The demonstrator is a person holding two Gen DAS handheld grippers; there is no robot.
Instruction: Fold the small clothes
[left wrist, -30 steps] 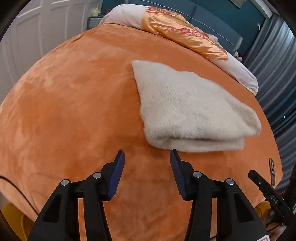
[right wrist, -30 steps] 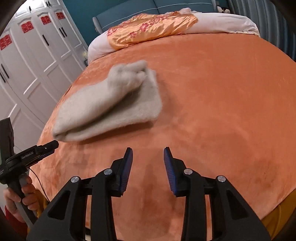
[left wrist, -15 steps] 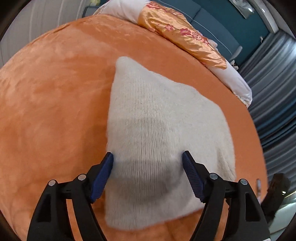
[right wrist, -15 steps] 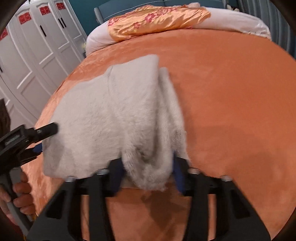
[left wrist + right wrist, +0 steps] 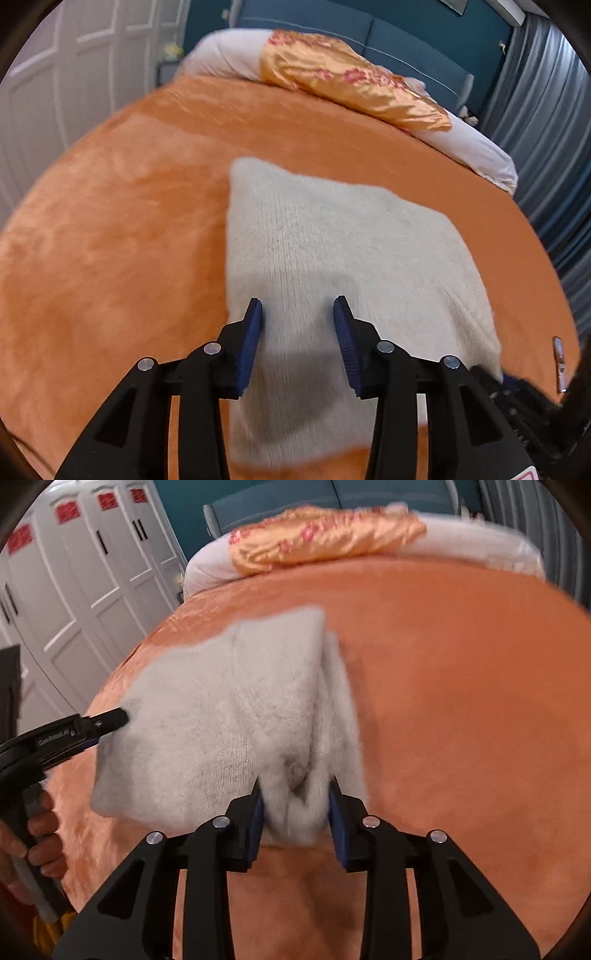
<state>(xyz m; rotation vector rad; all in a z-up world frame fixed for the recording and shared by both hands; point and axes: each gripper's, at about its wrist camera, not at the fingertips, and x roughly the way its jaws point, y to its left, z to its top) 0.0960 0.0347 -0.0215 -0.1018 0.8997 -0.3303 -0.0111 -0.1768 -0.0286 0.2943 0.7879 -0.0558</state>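
A folded cream knitted garment lies on the orange bed cover. My left gripper is open, its blue pads apart over the garment's near left part. In the right wrist view the same garment shows its thick folded edge. My right gripper has its pads on both sides of that bunched edge and is shut on it. The left gripper shows there at the garment's left edge, held by a hand.
An orange satin pillow and a white bolster lie at the bed's head. White wardrobe doors stand to the left and grey curtains to the right. A small dark object lies near the bed's right edge.
Both grippers moved forward from the bare cover onto the garment. The right gripper closed on the folded edge. The left pads came closer together over the garment.
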